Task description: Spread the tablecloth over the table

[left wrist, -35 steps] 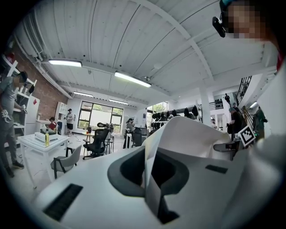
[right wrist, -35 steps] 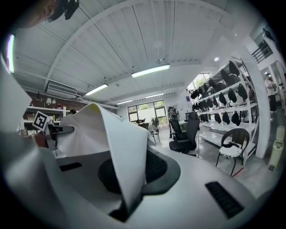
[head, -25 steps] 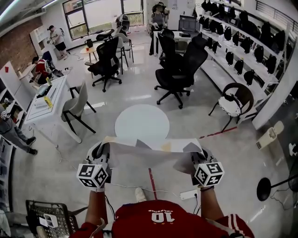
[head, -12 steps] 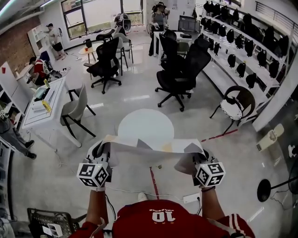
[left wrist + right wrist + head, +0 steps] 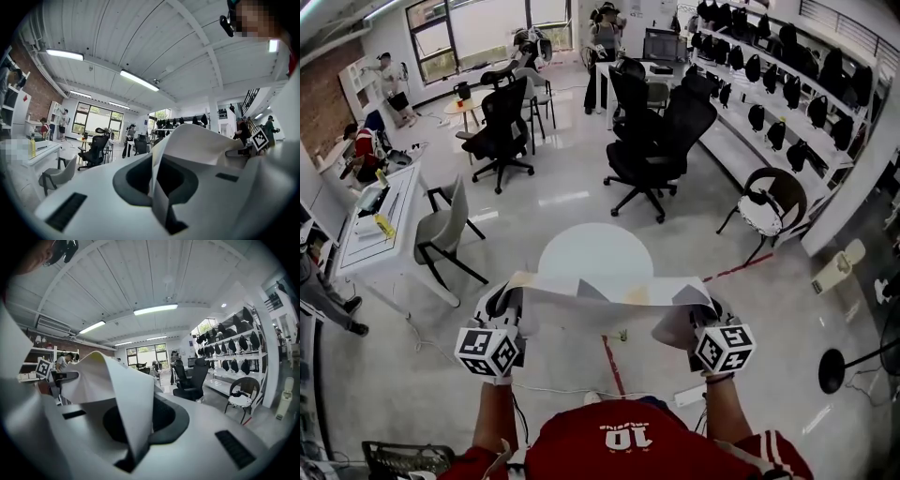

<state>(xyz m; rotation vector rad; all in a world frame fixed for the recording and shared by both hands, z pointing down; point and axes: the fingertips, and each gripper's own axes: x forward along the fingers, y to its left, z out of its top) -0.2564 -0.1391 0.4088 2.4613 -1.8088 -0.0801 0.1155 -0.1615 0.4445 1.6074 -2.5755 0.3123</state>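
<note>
The tablecloth (image 5: 609, 292) is off-white with grey triangles and a pale yellow patch. The round bench (image 5: 595, 248) at frame centre is plain white. The left gripper (image 5: 512, 300) and right gripper (image 5: 697, 307) are white, and their cubes carry black-and-white square markers. At bottom centre is a red jersey (image 5: 628, 452) with white numerals. The floor (image 5: 572, 192) is glossy pale grey with a red line (image 5: 610, 364). The office chairs (image 5: 661, 141) are black.

floor (image 5: 572, 202): glossy white | office chairs (image 5: 656, 141): black | windows (image 5: 478, 26): far wall | ceiling lights (image 5: 138, 80): on

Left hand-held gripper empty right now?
No, the left hand-held gripper is shut on an edge of the tablecloth, which rises out from between its jaws.
</note>
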